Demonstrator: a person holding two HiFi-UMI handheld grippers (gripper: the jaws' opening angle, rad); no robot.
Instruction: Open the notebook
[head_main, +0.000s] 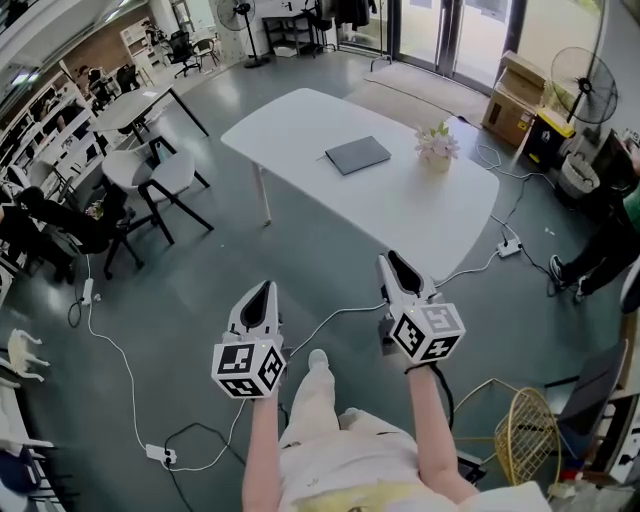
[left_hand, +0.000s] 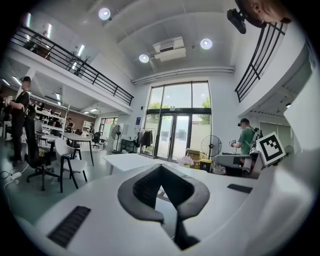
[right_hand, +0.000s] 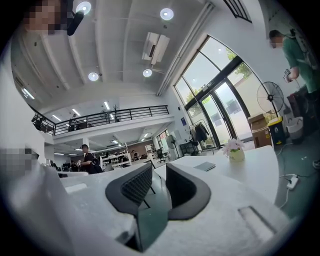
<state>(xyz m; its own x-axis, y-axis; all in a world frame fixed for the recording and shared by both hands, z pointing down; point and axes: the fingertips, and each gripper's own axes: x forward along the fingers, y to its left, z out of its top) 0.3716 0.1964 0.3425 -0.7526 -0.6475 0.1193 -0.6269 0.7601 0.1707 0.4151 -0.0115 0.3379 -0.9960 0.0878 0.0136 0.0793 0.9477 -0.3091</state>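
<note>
- At the far left, white-seated chairs with black legs (head_main: 150, 170) stand on the grey floor (head_main: 220, 260), beside a smaller table.
- The left hand-held gripper (head_main: 262, 292), white with dark jaw pads and a marker cube at its back, hangs over the floor, well short of the long white counter (head_main: 290, 118). In the left gripper view (left_hand: 160, 169) its jaws meet at the tips, with nothing between them.
- The dark grey rectangular notebook (head_main: 357, 154) lies flat and closed near the middle of the counter, a little toward the far edge, well apart from both grippers. It also shows as a thin dark slab in the right gripper view (right_hand: 205, 166).
- The right hand-held gripper (head_main: 394, 263) is held a little further forward than the left, also over the floor and clear of the counter. In its own view (right_hand: 159, 174) the jaws stand partly apart, with a narrow gap and nothing in it.
- A small pale pot of pink and white flowers (head_main: 437, 147) stands on the counter just right of the notebook, not touching it.
- Beyond the counter's right end are a brown cardboard box (head_main: 515, 95) and a standing fan (head_main: 585, 72).
</note>
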